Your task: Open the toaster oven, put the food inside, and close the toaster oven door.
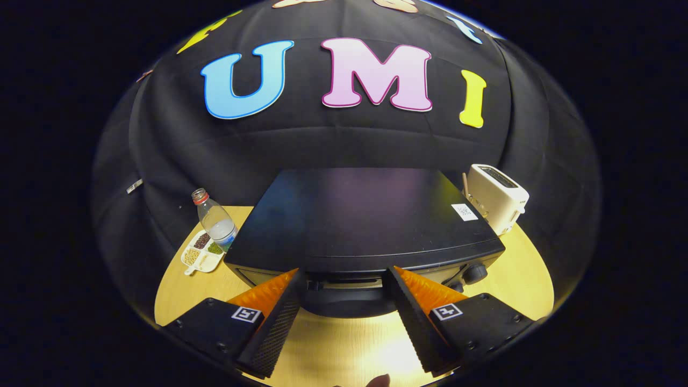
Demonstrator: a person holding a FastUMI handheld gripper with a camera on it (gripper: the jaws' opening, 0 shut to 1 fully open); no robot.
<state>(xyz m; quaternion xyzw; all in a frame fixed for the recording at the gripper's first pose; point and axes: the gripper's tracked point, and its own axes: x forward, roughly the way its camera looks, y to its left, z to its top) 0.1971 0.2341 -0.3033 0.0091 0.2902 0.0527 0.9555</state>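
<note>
A black toaster oven [365,215] stands on the wooden table [532,285], and I look down on its top. My gripper [345,271] is open at the upper front edge of the oven. Its fingertips [293,285] flank the door handle [344,282], one on each side, and neither presses on it. A control knob [475,273] shows on the oven's front, right of the fingers. Whether the door is shut or ajar I cannot tell from this angle. A white divided dish of grains and beans [201,253] lies on the table left of the oven.
A clear water bottle with a red cap [215,220] stands behind the dish, close to the oven's left side. A white pop-up toaster [495,198] sits at the oven's back right corner. Bare table lies below the fingers, where a fingertip of a hand [379,380] shows.
</note>
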